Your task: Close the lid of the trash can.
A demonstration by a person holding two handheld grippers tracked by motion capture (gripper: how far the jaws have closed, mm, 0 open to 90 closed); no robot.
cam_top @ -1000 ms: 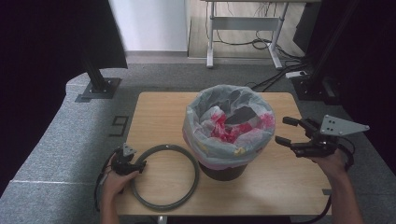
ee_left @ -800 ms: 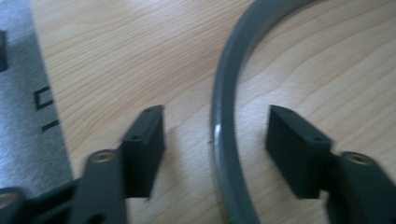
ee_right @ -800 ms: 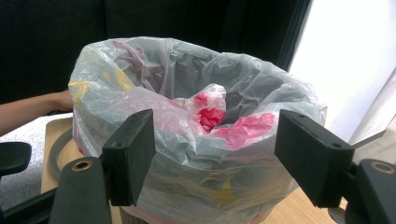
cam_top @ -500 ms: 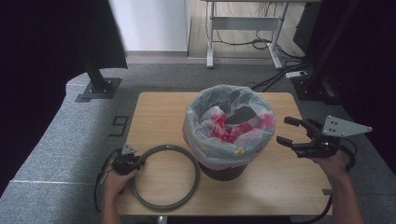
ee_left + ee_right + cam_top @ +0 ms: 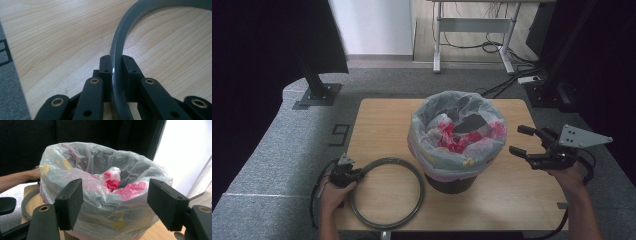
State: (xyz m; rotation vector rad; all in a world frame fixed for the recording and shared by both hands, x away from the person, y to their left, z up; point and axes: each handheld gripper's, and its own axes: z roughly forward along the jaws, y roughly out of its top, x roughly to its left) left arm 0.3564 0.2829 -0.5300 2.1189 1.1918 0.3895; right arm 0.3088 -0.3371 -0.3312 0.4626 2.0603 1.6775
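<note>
Your left gripper [image 5: 353, 175] has just been closing and now clamps the grey ring [image 5: 386, 192], its pads pressed on either side of the band, as the left gripper view shows [image 5: 117, 75]. The ring lies flat on the wooden surface [image 5: 382, 120], at its near left, just beside the bin [image 5: 455, 180] and left of it. Your right gripper [image 5: 526, 141] hangs to the right of the bin with its jaws spread wide and nothing between them; in the right gripper view the bag [image 5: 100, 187] sits beyond the pads, apart from them.

The ring looks like a stiff plastic hoop, thin-walled and light, with a smooth, slightly glossy face. Expect it to keep its shape when lifted, but to swing or tilt from a single hold at one edge, since most of it hangs away from the pads. The hold across the band's thickness suits it; a second hold on the opposite side of the hoop would probably steady it. The bag is soft, thin and crinkly, draped over the bin's rim, and would likely slip or bunch if the hoop drags on it.

Counted: one ring, one bin, one clear bag lining it, with crumpled pink and dark scraps [image 5: 452, 140] inside, too tangled to count, and two grippers.
</note>
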